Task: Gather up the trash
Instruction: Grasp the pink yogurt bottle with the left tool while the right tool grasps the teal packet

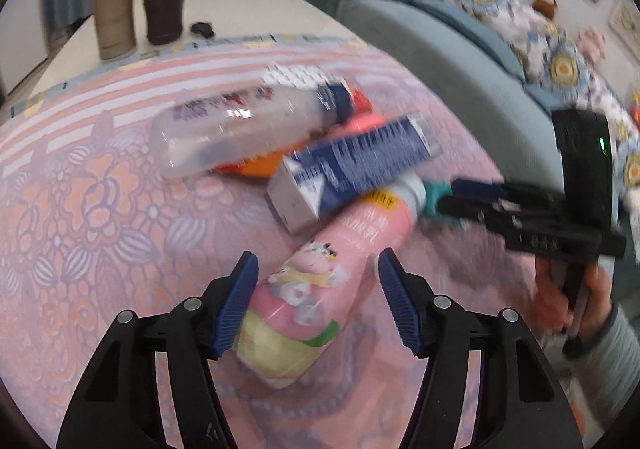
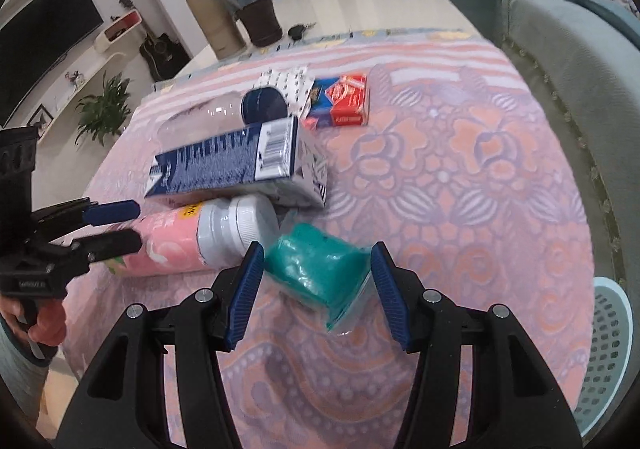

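A pink bottle (image 1: 320, 277) with a white cap (image 2: 240, 227) lies on the floral cloth. My left gripper (image 1: 318, 299) straddles its lower body, open; the left pad is at the bottle's side and the right pad stands clear. From the right wrist, the left gripper (image 2: 134, 225) shows at the bottle's base. A teal packet (image 2: 316, 273) in clear wrap lies between the pads of my right gripper (image 2: 316, 295), which is open. A blue-and-white carton (image 1: 356, 165) rests across the pink bottle's neck. Behind lie a clear bottle (image 1: 236, 133), a red box (image 2: 344, 101) and a blister pack (image 2: 284, 83).
A pale blue perforated basket (image 2: 608, 349) stands off the table's right edge, beside a grey-blue sofa (image 2: 568, 89). At the table's far end are a tan tumbler (image 1: 114, 5), a dark cup (image 1: 164, 13) and keys (image 1: 202, 29). A person's hand (image 1: 568, 301) holds the right gripper.
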A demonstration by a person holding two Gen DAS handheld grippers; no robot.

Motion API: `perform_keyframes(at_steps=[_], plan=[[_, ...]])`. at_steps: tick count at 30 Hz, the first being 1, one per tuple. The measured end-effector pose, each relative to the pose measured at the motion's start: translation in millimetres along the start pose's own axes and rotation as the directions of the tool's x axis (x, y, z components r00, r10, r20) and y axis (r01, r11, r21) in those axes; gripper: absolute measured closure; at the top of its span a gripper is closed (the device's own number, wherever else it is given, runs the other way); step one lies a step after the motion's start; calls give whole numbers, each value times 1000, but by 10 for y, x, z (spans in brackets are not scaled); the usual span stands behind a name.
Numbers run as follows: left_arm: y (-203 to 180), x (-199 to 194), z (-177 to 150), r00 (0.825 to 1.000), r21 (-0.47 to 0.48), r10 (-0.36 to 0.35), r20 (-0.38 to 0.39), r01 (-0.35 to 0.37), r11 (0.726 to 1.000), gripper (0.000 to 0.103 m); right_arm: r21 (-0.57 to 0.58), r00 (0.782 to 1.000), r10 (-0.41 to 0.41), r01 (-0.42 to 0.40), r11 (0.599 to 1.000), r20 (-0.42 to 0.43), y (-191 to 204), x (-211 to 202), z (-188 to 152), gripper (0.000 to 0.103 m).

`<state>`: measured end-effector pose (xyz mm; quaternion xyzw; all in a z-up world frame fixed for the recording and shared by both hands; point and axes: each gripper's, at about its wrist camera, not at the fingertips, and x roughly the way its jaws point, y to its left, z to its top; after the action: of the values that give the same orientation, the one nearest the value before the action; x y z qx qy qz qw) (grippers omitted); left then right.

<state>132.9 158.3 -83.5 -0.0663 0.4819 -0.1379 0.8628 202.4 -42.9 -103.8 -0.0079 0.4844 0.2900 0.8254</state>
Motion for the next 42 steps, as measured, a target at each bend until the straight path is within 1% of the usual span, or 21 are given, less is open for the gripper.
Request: perform_keyframes(at_steps=[2, 5, 8, 9, 11, 14, 15, 19, 22, 26, 27, 28, 30, 31, 34, 37, 39, 42], plan=[[-98, -19, -69, 1000, 60, 12, -26, -10, 998, 43, 5, 1000, 16, -16, 1000, -7, 23, -40, -67, 54], [-255, 11, -89, 998, 125, 27, -57, -19, 992, 43, 18, 999, 29, -29, 999, -13, 33, -87, -158, 60], [-409, 153, -50, 993, 182, 73, -94, -55, 982, 44, 15, 998, 64, -63, 998, -21, 68, -140, -267, 61], [-438, 202, -38, 991, 194, 86, -99, -66, 979, 48, 8, 997, 69, -69, 998, -23, 88, -157, -298, 61], [-496, 321, -10, 988, 204, 107, -108, -83, 975, 49, 1, 998, 69, -69, 998, -15, 108, -212, -352, 61], [-530, 425, 11, 988, 196, 111, -110, -88, 977, 49, -5, 999, 46, -45, 999, 24, 98, -318, -359, 61], [-545, 464, 5, 987, 194, 118, -107, -96, 976, 49, -11, 999, 25, -25, 1000, 42, 95, -354, -336, 61], [-578, 427, -69, 989, 167, 125, -77, -111, 980, 52, -59, 1000, -3, 4, 998, 27, 126, -278, -212, 60], [-538, 347, -149, 991, 119, 123, -61, -115, 986, 54, -104, 999, -49, 50, 993, 17, 173, -135, -130, 50], [-411, 218, -284, 992, 32, 121, -45, -119, 992, 54, -149, 998, -68, 68, 987, 0, 203, 66, -48, 45], [-366, 178, -321, 992, 8, 121, -41, -121, 993, 54, -151, 998, -68, 67, 986, -3, 204, 95, -33, 41], [-329, 147, -353, 992, -8, 121, -42, -121, 993, 54, -146, 998, -64, 61, 987, -15, 194, 131, -22, 39], [-274, 89, -409, 992, -32, 122, -35, -123, 992, 54, -126, 998, -39, 34, 991, -42, 186, 166, -23, 40], [-252, 61, -432, 992, -42, 122, -31, -124, 991, 54, -119, 999, -11, 6, 993, -39, 207, 136, -44, 40], [-196, 22, -469, 993, -65, 113, -31, -114, 991, 54, -125, 999, 18, -22, 992, -31, 306, 18, -131, 40], [-156, -8, -490, 995, -85, 101, -26, -102, 991, 54, -159, 999, -30, 25, 987, -28, 420, -29, -205, 40], [-155, -30, -496, 995, -93, 99, -18, -100, 991, 54, -151, 997, -73, 69, 986, -25, 426, -34, -244, 40], [-179, -56, -487, 996, -95, 88, -2, -88, 992, 55, -129, 998, -52, 48, 990, -23, 407, -65, -312, 39]])
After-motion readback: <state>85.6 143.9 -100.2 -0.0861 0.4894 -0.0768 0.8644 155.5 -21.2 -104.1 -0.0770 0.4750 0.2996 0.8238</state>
